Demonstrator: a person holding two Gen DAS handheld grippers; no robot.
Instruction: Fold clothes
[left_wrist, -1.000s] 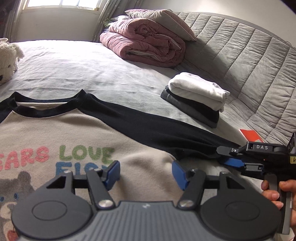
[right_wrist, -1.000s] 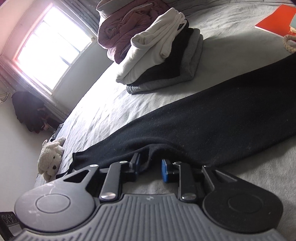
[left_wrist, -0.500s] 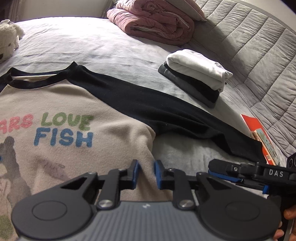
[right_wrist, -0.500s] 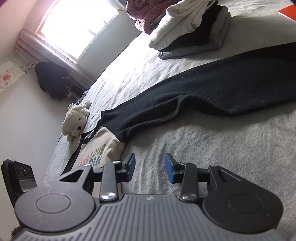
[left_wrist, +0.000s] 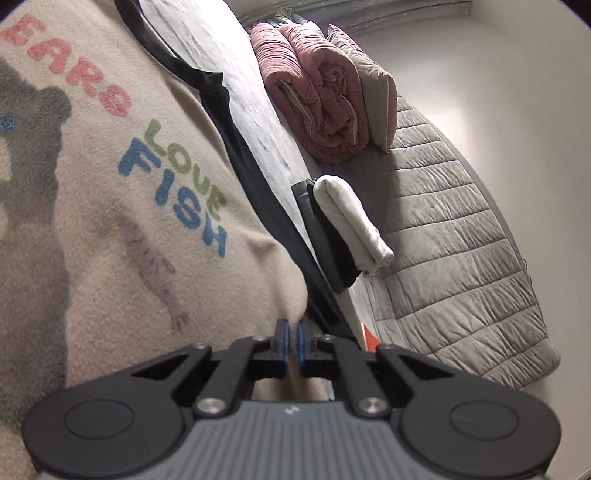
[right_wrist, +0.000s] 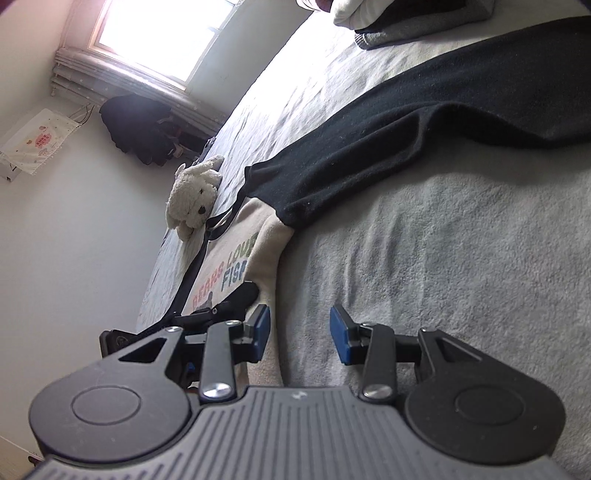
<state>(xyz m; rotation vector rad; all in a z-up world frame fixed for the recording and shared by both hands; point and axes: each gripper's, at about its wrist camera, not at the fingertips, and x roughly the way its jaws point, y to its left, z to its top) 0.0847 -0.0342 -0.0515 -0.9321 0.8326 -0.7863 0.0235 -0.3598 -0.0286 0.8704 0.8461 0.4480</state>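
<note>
Sweatshirt (right_wrist: 236, 266) lies flat, black sleeve (right_wrist: 424, 122) outstretched sideways (toward the headboard).

Black sleeve's (right_wrist: 424, 122) cuff beyond frame edge

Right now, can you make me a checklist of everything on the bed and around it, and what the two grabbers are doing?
Surface: grey bedspread, a bit wrinkled.
Job's things: beige sweatshirt with black sleeves, spread front up; one black sleeve stretched out sideways.
Clutter: stack of folded clothes, pink rolled quilt, pillow, white plush dog, orange thing mostly hidden.
Grippers: left gripper shut on the sweatshirt's side edge; right gripper open above the bedspread, nothing between its fingers.
Cables: wires by the wall hanging, far off.
Surroundings: bright window, dark clothes below it, grey quilted headboard.
</note>
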